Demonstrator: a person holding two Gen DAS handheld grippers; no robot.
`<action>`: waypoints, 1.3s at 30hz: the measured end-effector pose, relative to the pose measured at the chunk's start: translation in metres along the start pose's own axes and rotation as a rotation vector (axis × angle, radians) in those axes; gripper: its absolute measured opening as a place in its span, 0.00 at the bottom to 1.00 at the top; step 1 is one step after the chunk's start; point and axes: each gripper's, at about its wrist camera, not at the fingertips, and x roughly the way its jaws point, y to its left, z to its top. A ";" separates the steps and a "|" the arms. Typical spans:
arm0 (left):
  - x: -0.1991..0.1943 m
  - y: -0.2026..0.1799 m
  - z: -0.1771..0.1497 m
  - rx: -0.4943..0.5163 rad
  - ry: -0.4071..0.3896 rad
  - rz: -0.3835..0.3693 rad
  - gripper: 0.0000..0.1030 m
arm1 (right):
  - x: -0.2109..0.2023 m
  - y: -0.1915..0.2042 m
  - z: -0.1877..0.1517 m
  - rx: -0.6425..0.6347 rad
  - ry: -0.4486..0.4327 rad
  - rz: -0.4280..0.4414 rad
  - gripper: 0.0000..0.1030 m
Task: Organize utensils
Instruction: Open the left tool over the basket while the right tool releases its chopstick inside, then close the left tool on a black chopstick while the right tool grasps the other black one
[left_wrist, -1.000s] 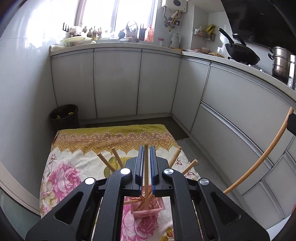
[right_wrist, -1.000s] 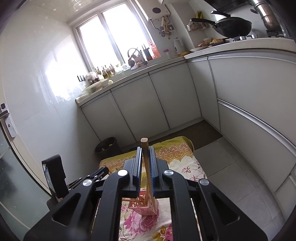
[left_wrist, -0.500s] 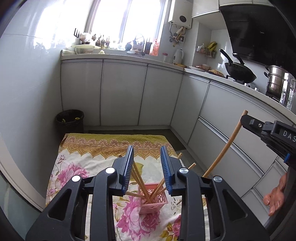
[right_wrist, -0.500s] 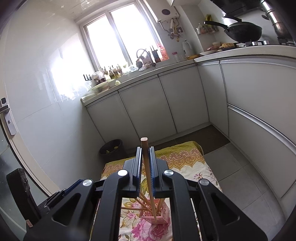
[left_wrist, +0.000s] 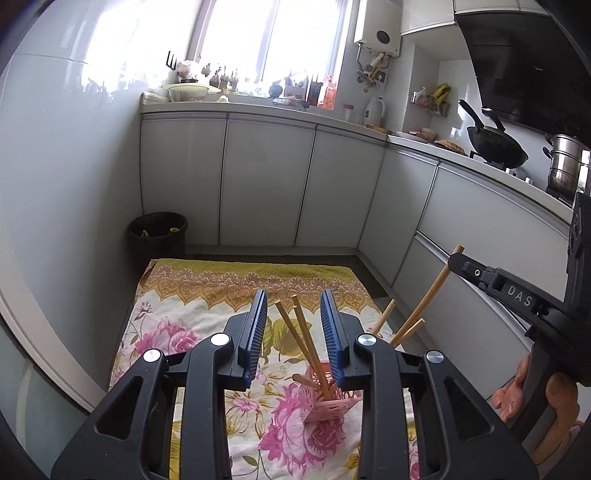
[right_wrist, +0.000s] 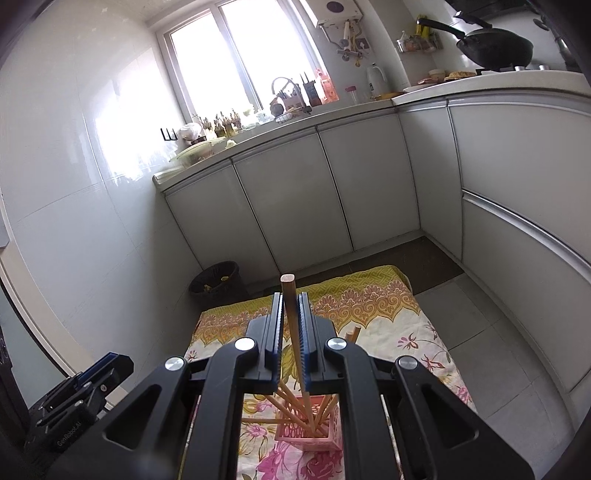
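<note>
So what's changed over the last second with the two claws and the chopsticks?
The left claw opened and let go of its chopstick, which now stands in the pink holder with the others. The right claw has lowered its chopstick until the tip is inside the holder, jaws still shut on it. The holder and floral cloth stayed where they were.

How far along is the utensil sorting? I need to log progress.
Done: several wooden chopsticks already stand in the pink perforated plastic holder on the floral cloth. The left gripper is open and empty above them. In hand: the right gripper is shut on one more wooden chopstick, its lower end reaching the holder. Left: releasing it. No loose chopsticks show on the visible cloth.
</note>
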 end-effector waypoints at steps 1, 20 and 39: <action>0.000 0.000 0.000 -0.004 0.000 0.002 0.28 | 0.003 0.002 -0.002 -0.005 0.003 0.000 0.08; -0.053 -0.001 0.003 -0.025 -0.054 0.031 0.64 | -0.058 -0.019 -0.001 0.096 -0.084 -0.062 0.91; -0.089 -0.026 -0.032 0.051 -0.012 0.071 0.93 | -0.130 -0.054 -0.075 0.179 0.020 -0.121 0.93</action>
